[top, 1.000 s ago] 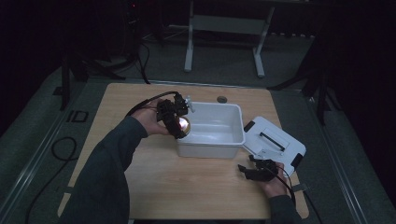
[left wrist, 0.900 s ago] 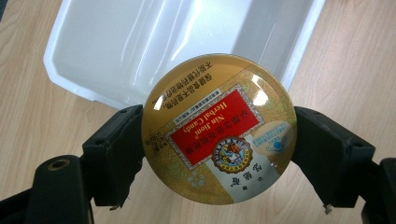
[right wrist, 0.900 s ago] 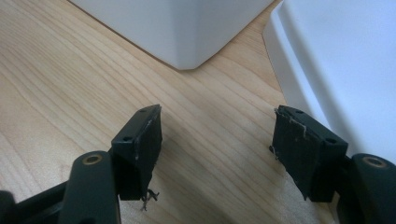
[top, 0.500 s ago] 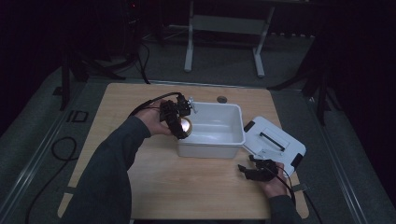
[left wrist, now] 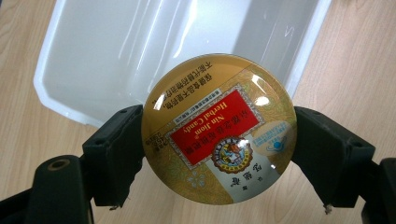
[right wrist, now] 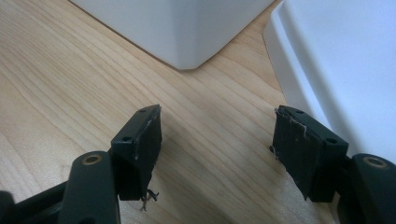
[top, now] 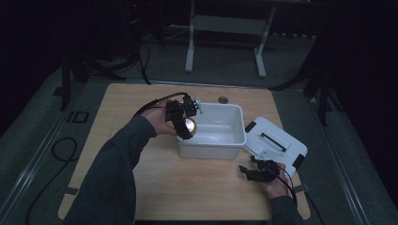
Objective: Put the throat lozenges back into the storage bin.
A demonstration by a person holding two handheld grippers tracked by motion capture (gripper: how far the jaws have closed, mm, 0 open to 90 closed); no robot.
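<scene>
Golden round candy tin with a red label (left wrist: 219, 128) is pinched between the left tongs (left wrist: 219, 154) above the white plastic tub's (top: 220, 140) left rim, while the right tongs (right wrist: 217, 149) rest spread on the wooden surface (top: 141, 98) beside the white lid (top: 277, 143)

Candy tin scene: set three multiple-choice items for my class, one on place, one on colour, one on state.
1. Where is the candy tin?
A. on the lid
B. held at the white bin's left rim
C. on the floor

2. What colour is the tin's label panel?
A. red
B. blue
C. green

3. How is the right gripper?
A. shut on the lid
B. shut on the tin
C. open, holding nothing

Answers: 1 B, the left gripper clamps it there; 2 A, red panel on gold; 3 C, bare table shows between its jaws.
</scene>
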